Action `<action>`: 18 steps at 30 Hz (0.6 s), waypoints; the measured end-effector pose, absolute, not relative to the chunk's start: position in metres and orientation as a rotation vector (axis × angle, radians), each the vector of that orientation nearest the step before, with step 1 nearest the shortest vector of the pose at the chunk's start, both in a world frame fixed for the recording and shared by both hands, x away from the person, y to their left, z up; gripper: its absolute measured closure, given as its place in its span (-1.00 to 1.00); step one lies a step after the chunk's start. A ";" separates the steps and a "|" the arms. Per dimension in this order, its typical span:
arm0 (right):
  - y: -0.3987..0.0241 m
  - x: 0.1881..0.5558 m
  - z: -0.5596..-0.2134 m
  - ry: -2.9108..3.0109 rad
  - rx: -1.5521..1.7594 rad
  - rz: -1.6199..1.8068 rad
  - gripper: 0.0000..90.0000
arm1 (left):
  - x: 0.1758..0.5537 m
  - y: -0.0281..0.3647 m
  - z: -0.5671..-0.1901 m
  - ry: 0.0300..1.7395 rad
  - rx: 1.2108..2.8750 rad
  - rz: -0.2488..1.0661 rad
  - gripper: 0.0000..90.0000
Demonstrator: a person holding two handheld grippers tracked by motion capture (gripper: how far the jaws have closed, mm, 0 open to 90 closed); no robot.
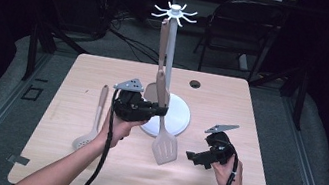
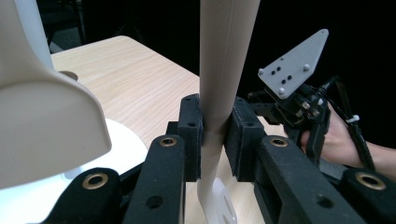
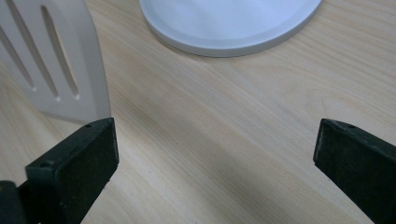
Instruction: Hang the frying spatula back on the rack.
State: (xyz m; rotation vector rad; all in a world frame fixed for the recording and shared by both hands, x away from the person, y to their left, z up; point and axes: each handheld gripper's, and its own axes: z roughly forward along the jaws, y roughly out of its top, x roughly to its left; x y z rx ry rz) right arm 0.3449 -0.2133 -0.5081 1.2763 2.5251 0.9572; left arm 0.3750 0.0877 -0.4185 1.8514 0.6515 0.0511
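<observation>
- Three kitchen tools are seen from the high view, and they are told from left to right.
- At the far left, a slotted spoon is laid flat on the bench, with its handle pointing away from the person.
- Just right of the spoon, the left claw is held up in the person's left hand.
- In the left gripper view, the left claw is seen closed tight on the handle of the slotted turner, with a pad pressed on each side of it.
- From the high view, the slotted turner is held nearly upright and a little tilted, with its flat slotted blade at the bottom, low over the bench.
- The turner is held just in front of the white stand, whose round base is set on the middle of the bench.
- A third tool is hung from the hooks at the top of the stand, close beside the pole.
- At the right, the right claw is held low over the bench in the person's right hand, well apart from the turner.
- In the right gripper view, the right claw is seen wide open, with nothing between its pads, only bare wood.
- In that same view, the blade of the turner is seen at the upper left and the rim of the base at the top.
</observation>
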 end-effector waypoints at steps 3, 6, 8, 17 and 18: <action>-0.213 0.345 -0.509 2.523 1.274 0.962 -1.00 | 0.379 0.086 -0.415 0.648 1.861 0.053 0.73; -0.212 0.345 -0.509 2.522 1.275 0.968 -1.00 | 0.383 0.084 -0.413 0.647 1.875 0.070 0.73; -0.212 0.345 -0.509 2.524 1.275 0.969 -1.00 | 0.386 0.084 -0.411 0.646 1.870 0.072 0.73; -0.212 0.345 -0.509 2.532 1.270 0.957 -1.00 | 0.397 0.081 -0.402 0.641 1.874 0.084 0.73; -0.212 0.345 -0.509 2.538 1.267 0.957 -1.00 | 0.399 0.080 -0.401 0.640 1.877 0.085 0.73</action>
